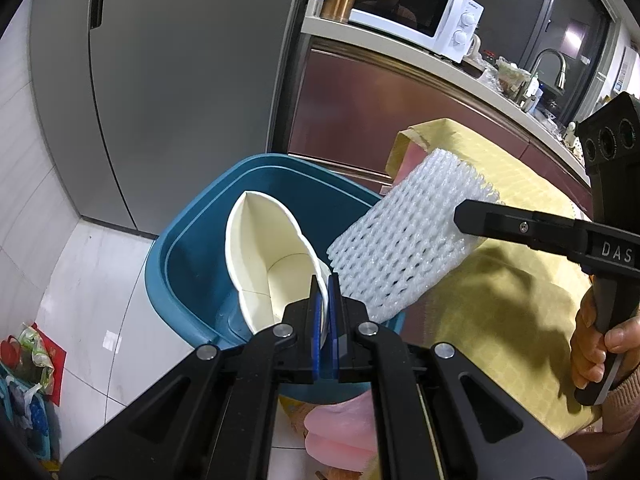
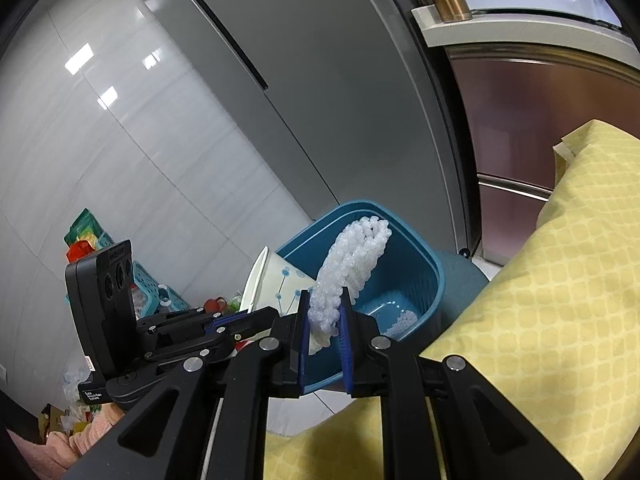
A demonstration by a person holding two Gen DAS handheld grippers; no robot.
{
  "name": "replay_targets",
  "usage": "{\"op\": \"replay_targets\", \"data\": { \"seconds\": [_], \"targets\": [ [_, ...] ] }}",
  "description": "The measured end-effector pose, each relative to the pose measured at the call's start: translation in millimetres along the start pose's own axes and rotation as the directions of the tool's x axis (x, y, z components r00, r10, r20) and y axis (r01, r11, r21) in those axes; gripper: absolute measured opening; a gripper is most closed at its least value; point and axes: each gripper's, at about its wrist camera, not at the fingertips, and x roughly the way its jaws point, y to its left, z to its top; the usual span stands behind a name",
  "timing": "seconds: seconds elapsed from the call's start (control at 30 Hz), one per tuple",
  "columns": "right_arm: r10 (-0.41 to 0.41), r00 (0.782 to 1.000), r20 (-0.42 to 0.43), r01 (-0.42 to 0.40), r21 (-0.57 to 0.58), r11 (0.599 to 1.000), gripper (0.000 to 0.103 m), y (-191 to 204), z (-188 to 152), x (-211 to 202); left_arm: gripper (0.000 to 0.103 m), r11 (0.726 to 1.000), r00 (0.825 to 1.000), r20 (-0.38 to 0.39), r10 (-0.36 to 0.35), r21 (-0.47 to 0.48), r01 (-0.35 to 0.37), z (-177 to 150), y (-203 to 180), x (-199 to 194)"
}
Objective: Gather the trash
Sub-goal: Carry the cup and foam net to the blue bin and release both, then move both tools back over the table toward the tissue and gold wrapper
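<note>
Open mouth of blue plastic bin point(image 1: 192, 240): partly blocked by flattened white paper cup point(image 1: 268, 256) and white foam mesh sleeve point(image 1: 404, 236); yellow-clothed table point(image 1: 500, 300) alongside right.
</note>
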Motion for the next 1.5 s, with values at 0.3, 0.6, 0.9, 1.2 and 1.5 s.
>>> {"op": "replay_targets", "data": {
  "seconds": [0.3, 0.6, 0.9, 1.2, 1.5],
  "targets": [
    [-0.011, 0.996, -0.089, 0.010, -0.013, 1.000, 0.017, 3.7, 4.2, 30.7, 0.004, 1.000, 0.999, -0.036, 0.015, -0.022, -0.016, 3.5, 6.0, 24.4],
    [-0.021, 0.995, -0.094, 0.023, 0.023, 0.999, 0.027, -4.3, 3.8, 32.6, 0.020, 0.997, 0.999, -0.038, 0.018, -0.076, -0.021, 5.4, 12.4, 37.6],
    [-0.033, 0.998, -0.057, 0.034, 0.022, 0.999, 0.029, -9.6, -5.9, 11.8, 0.026, 0.999, 1.000, 0.008, 0.009, -0.051, -0.009, -0.3, -0.8, 17.0],
    [-0.057, 0.997, 0.051, 0.058, -0.020, 0.998, 0.034, -13.3, -25.1, -57.8, 0.040, 0.995, 0.994, 0.079, -0.080, 0.060, 0.076, -1.4, -50.3, -14.0],
    [-0.155, 0.970, 0.188, 0.155, 0.016, 0.988, 0.038, -33.0, -59.3, -145.2, 0.045, 0.954, 0.965, 0.076, -0.250, 0.192, 0.231, -9.8, -130.7, -28.0]
  ]
}}
